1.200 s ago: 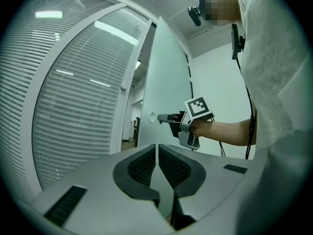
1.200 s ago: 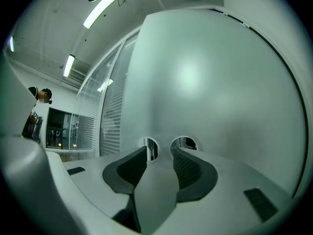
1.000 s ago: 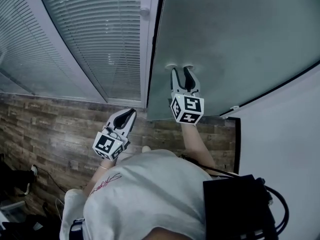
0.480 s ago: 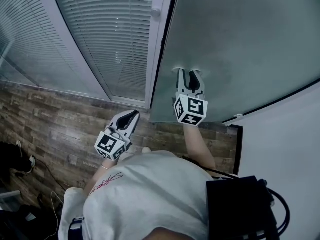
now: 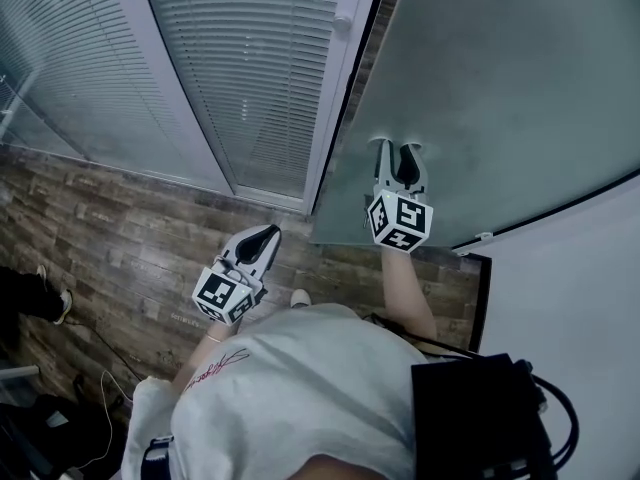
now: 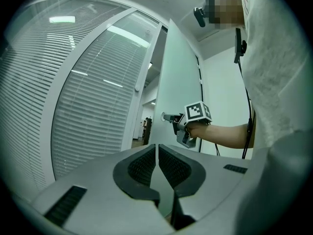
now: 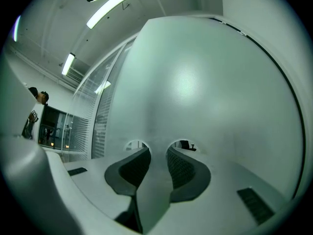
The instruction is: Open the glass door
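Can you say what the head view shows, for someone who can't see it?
Seen from above, the right gripper reaches a frosted glass door, its jaws slightly apart after just closing a little, with nothing clearly between them. The left gripper hangs shut over the wood floor, near slatted blinds.

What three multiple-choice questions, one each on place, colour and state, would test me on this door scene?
1. Which gripper reaches the glass door? A) left B) right C) both
2. What colour is the floor? A) brown B) white C) green
3. How does the door stand? A) shut tight B) ajar C) lifted off

1 B: the right gripper has its tips at the door, jaws apart after just closing a little, with only the door's surface seen between them; the left gripper hangs short of it.
2 A: brown wooden planks.
3 B: floor shows between the door's edge and the frame.
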{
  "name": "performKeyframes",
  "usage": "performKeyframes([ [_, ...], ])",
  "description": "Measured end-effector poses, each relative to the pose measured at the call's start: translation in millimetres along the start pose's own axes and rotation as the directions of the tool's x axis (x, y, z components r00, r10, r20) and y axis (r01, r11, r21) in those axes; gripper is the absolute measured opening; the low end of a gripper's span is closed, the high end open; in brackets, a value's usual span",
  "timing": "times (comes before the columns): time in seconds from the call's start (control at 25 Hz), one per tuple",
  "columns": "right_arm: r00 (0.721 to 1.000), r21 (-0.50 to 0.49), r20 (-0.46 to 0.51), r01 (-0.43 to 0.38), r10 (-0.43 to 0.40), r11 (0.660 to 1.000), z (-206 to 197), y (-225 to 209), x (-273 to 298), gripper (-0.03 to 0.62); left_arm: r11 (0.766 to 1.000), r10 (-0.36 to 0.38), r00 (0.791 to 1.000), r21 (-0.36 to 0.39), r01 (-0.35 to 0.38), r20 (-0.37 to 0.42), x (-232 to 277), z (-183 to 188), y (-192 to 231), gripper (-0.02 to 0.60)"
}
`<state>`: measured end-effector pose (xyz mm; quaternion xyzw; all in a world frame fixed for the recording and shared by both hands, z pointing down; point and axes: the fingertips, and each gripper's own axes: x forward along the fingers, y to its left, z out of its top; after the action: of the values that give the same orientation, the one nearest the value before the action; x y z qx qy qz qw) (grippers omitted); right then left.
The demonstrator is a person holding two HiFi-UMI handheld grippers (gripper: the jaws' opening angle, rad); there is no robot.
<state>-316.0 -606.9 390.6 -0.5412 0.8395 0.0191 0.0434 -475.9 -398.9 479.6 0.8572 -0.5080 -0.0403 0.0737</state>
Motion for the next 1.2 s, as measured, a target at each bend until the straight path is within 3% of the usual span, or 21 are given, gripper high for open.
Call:
performKeyframes([
  [0.16,1.000,-0.023,0.026,-0.002,0.002,1.000,14,14,-44,0.121,1.000,-0.004,1.000,0.016,0.003,0.028,-50,3,-22,0.034],
  [0.76,0.999,-0.009,-0.021,-0.049,0.048,0.999,-15,-8,-27,0.114,0.999,-0.026,1.000,-0.033,0.026,-0.010,-51,-15,-42,0.034],
  [1.04,0.997,-0.025,0.016,-0.071,0.071,0.997,4,8,-82,0.114,0.997,-0.075,0.997,-0.007,0.074,-0.030,-102,-25,-94,0.034],
  [1.2,0.993,-0.007,0.037,-0.109,0.109,0.994,8,9,-92,0.114,0.999,-0.046,0.999,-0.010,0.046,-0.029,-103,-20,-104,0.034],
])
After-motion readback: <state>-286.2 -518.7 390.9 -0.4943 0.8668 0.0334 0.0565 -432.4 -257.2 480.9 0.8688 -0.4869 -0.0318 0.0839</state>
